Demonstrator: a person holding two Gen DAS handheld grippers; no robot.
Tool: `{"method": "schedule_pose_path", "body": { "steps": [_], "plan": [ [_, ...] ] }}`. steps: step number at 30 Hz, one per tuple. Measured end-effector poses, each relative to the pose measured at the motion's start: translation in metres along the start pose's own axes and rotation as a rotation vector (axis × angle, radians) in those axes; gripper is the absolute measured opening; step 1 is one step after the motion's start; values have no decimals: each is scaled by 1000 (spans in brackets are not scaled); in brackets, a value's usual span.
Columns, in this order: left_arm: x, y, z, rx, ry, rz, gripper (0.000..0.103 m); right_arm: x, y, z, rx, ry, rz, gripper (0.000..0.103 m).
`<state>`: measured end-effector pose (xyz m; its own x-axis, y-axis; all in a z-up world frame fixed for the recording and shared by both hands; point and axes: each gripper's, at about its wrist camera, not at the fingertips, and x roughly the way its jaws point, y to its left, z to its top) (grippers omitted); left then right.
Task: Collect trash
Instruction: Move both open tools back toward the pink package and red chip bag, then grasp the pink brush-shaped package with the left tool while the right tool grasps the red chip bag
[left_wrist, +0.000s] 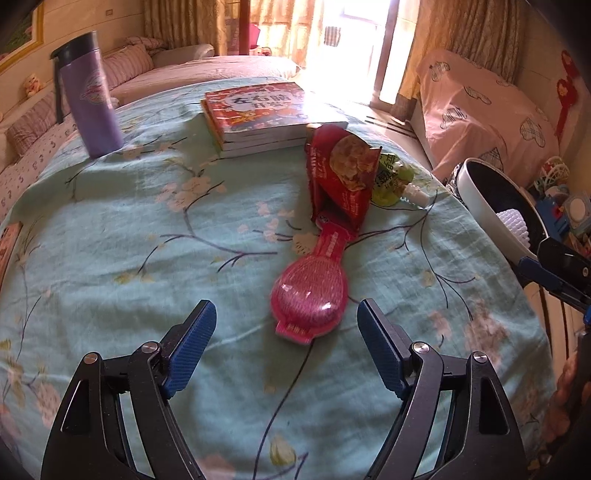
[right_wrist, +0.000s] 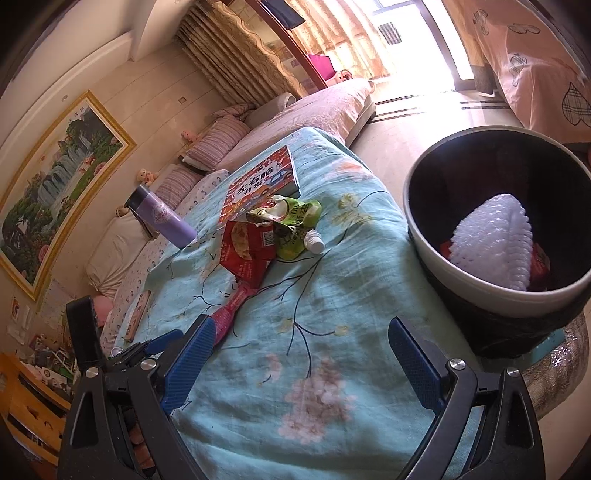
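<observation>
Left wrist view: the left gripper (left_wrist: 286, 317) points down at the worktop with its blue ribbed fingers (left_wrist: 192, 343) spread wide and nothing between the pads; the pink plastic blister pack with a hairbrush inside (left_wrist: 310, 299) lies just beyond their tips, so this reads as a line-up for a pick.
Right wrist view: the right gripper (right_wrist: 301, 336) is also open and empty over a bare patch of the pale green flowered cloth (right_wrist: 258, 424), near the bin, likely waiting its turn.
Trash on the worktop: the crumpled red foil snack bag (left_wrist: 340, 181) lies on the far end of the pink pack's handle, and the green squeeze pouch with a white spout (left_wrist: 391, 181) lies just right of the bag, touching it; the three form one cluster right of centre.
Bin: the round black bin with a white rim (right_wrist: 476, 291) stands off the worktop's right edge, close enough for short drops; a white foam net sleeve (right_wrist: 495, 243) and something red already lie inside.
Not trash, by judgement: the stack of red-covered books (left_wrist: 258, 110) at the far side and the upright lilac flask with a dark lid (left_wrist: 92, 96) at the far left stand apart from the cluster.
Caution: lifting the pink pack may drag the bag resting on it.
</observation>
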<state>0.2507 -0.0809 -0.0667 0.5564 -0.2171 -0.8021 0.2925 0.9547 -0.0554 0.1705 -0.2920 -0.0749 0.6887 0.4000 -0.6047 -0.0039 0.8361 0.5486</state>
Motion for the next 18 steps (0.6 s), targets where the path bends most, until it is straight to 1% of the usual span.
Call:
{"method": "schedule_pose_path", "body": {
  "steps": [2, 3, 4, 5, 7, 8, 10, 12, 15, 18],
  "plan": [
    [10, -5, 4, 28, 9, 21, 80, 5, 2, 2, 2, 3, -5, 96],
    [16, -8, 5, 51, 17, 28, 76, 8, 4, 4, 3, 10, -3, 96],
    [22, -12, 6, 74, 27, 27, 55, 10, 4, 6, 4, 15, -2, 95],
    [23, -14, 6, 90, 16, 27, 50, 14, 5, 7, 4, 18, -1, 95],
    [20, -15, 7, 106, 11, 27, 49, 19, 9, 9, -8, 17, 6, 95],
    [18, -12, 6, 102, 10, 23, 49, 23, 12, 11, -17, 16, 5, 93],
    [13, -6, 2, 90, 8, 26, 48, 31, 19, 12, -37, 25, 5, 86],
    [5, 4, -4, 69, 6, 27, 48, 45, 28, 15, -61, 45, 8, 75],
    [-9, 24, -13, 7, 2, 20, 48, 66, 38, 18, -84, 77, 15, 70],
    [-18, 45, -21, -58, -8, 29, 48, 91, 50, 24, -97, 92, 14, 70]
  ]
}}
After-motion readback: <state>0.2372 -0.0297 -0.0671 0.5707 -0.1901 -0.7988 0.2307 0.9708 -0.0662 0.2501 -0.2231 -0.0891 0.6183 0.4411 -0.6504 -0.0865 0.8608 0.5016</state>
